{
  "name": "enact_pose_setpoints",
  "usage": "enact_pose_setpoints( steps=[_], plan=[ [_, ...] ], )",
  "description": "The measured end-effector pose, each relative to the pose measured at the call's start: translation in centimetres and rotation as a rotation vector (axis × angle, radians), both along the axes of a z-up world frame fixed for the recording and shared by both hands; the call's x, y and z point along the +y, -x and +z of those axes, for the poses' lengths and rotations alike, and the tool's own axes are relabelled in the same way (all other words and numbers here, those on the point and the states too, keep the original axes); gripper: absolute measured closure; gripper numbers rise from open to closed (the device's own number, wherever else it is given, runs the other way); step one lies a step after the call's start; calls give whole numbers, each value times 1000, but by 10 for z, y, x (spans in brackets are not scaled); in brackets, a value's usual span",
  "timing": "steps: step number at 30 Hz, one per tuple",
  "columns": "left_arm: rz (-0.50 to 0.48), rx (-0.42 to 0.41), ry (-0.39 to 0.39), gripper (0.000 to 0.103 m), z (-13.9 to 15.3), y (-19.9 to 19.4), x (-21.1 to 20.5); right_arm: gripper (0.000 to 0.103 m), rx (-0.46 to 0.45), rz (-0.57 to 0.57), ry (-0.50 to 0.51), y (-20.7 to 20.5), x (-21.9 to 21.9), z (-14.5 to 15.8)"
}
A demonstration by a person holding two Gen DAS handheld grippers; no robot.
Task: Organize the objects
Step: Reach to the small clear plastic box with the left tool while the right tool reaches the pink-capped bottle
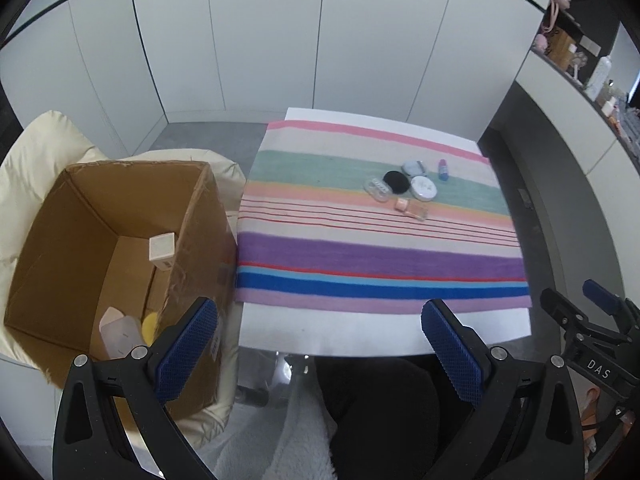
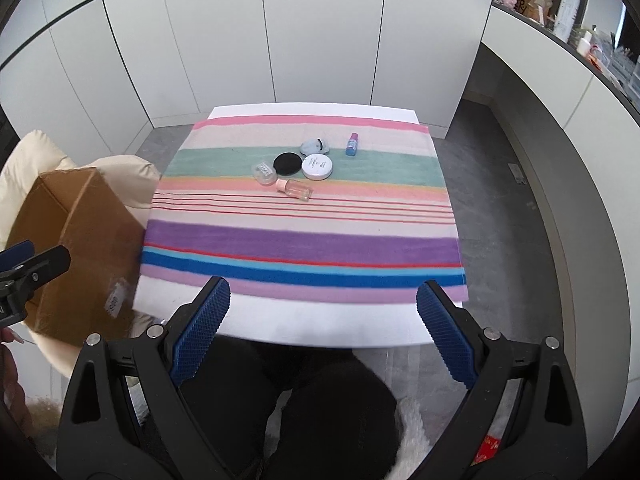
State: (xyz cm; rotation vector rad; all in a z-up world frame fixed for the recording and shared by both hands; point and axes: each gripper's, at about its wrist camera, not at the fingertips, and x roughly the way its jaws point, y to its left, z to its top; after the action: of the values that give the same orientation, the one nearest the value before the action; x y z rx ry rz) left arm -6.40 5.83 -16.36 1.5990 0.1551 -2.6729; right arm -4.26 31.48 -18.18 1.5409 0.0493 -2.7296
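both the left gripper (image 1: 320, 344) and right gripper (image 2: 323, 320) hang spread and empty short of the table; next likely a reach for the clear pink-capped bottle (image 2: 295, 189) on the striped cloth (image 2: 304, 240), bound for the open brown cardboard box (image 1: 80, 208)

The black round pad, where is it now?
In the right wrist view, the black round pad lies on the striped cloth, between the clear case and the white tin.

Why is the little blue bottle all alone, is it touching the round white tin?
Apart. The right wrist view shows striped cloth between the blue bottle and the round white tin.
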Motion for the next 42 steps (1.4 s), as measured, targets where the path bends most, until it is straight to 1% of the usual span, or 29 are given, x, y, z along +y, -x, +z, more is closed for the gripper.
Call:
enact_pose_setpoints(
  steps=[2,9,12,15,17,19,24,26,27,29,30,31,32,35,39,41,42],
  plan=[
    [-5,-6,3,0,-8,13,1,7,-5,0,-3,14,0,-12],
    [-29,-3,4,0,-39,66,9,7,-42,-23,51,78,6,-59],
    [-30,-18,5,0,-56,92,11,7,-61,-31,52,108,7,-83],
    [-15,-40,-2,0,-74,113,11,7,-73,-68,91,135,7,-105],
    [-3,-62,-11,0,-87,127,10,7,-79,-81,120,153,3,-122],
    [4,-81,-23,0,-100,140,9,7,-95,-70,145,171,-5,-141],
    [-12,-104,-58,0,-132,169,11,7,-116,-87,160,207,-18,-184],
    [-16,-113,-58,0,-144,180,12,7,-125,-101,168,219,-22,-199],
    [-18,-120,-43,0,-152,187,14,8,-132,-109,177,224,-23,-204],
    [-17,-132,-13,1,-162,197,19,17,-151,-125,187,231,-25,-215],
    [-24,-139,-7,1,-166,203,21,25,-155,-129,184,233,-25,-218],
    [-32,-144,-7,1,-169,206,24,31,-131,-128,153,233,-28,-217],
    [-43,-144,-11,1,-171,209,27,37,-124,-126,140,233,-28,-218],
    [-117,-137,-20,0,-178,221,42,36,-117,-108,145,231,-23,-222],
    [-284,-165,-36,0,-197,242,76,36,-103,-113,101,223,-7,-224],
    [-338,-165,-18,0,-206,251,91,36,-103,-111,104,218,3,-226],
    [-354,-166,8,1,-212,257,98,36,-103,-108,107,216,7,-227]
  ],
)
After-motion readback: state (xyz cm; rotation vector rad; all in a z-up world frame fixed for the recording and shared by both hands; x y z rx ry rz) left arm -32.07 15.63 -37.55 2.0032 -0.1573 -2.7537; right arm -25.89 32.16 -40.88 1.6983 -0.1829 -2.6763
